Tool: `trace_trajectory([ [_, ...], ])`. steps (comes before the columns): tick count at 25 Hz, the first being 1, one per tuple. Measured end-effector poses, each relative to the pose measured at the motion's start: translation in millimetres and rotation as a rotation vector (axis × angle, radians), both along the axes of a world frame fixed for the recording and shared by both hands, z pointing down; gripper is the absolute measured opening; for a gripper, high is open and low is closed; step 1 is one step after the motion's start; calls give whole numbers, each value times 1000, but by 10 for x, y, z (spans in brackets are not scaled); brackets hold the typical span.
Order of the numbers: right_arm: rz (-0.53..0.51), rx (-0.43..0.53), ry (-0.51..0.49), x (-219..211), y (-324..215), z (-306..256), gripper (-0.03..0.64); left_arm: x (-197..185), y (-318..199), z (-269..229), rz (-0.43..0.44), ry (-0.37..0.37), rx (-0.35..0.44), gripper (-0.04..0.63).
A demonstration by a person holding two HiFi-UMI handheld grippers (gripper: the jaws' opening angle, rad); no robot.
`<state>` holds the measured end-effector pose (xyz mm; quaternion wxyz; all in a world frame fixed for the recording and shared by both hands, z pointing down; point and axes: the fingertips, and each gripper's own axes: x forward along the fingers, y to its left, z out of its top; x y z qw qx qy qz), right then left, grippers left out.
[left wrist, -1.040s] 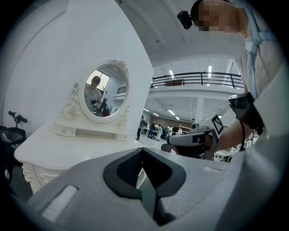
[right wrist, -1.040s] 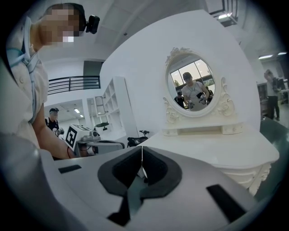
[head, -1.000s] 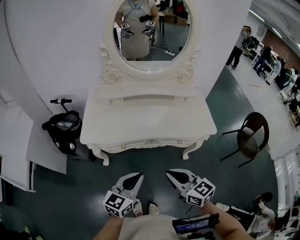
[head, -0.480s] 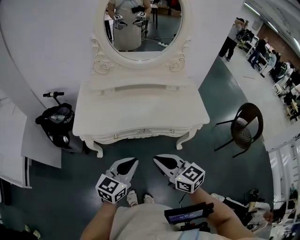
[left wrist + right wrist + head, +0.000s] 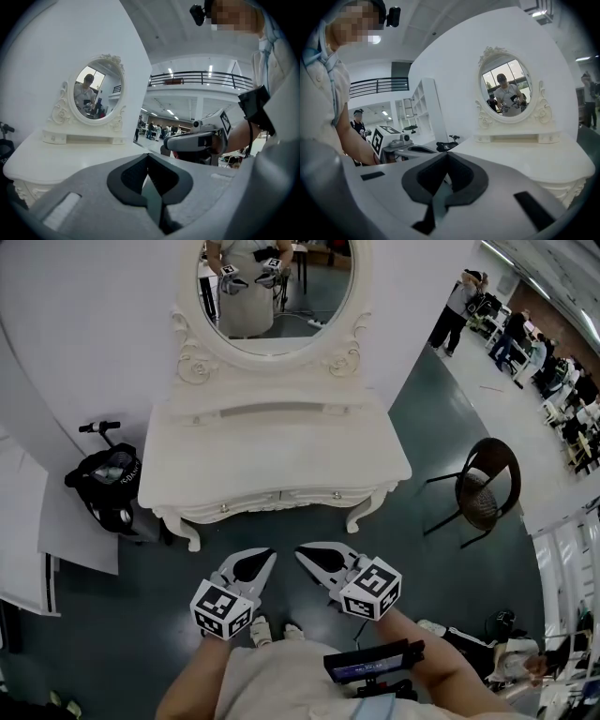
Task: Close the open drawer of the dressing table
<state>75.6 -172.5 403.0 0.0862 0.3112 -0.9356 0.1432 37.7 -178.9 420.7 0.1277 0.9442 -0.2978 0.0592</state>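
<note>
**Head view**
- Dressing table (image 5: 272, 451): white, ahead of me against the white wall, with its oval mirror (image 5: 274, 287) upright at the back.
- Drawer (image 5: 281, 501): under the tabletop's front edge, with two small knobs. From above, its front looks flush with the table's front.
- My left gripper (image 5: 269, 557): low in the view, over the dark floor in front of the table and not touching it.
- My right gripper (image 5: 301, 550): just beside the left one, also clear of the table.
- Chair (image 5: 487, 493): dark, standing to the table's right.
- Black bag (image 5: 103, 488): on the floor at the table's left.

**Left gripper view**
- Jaws: closed tip to tip, nothing between them.
- Table: beyond the tips at the left, with my right gripper level at the right.

**Right gripper view**
- Jaws: together, empty.
- Table: at the right, apart from the tips. The mirror reflects me holding both grippers.
</note>
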Motion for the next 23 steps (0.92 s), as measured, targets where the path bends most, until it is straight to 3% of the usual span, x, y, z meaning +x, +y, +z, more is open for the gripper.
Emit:
trace_trajectory([
  [23,14,-7,1,41,-17,-6,14,24,-9,-1,0,15,-10,9],
])
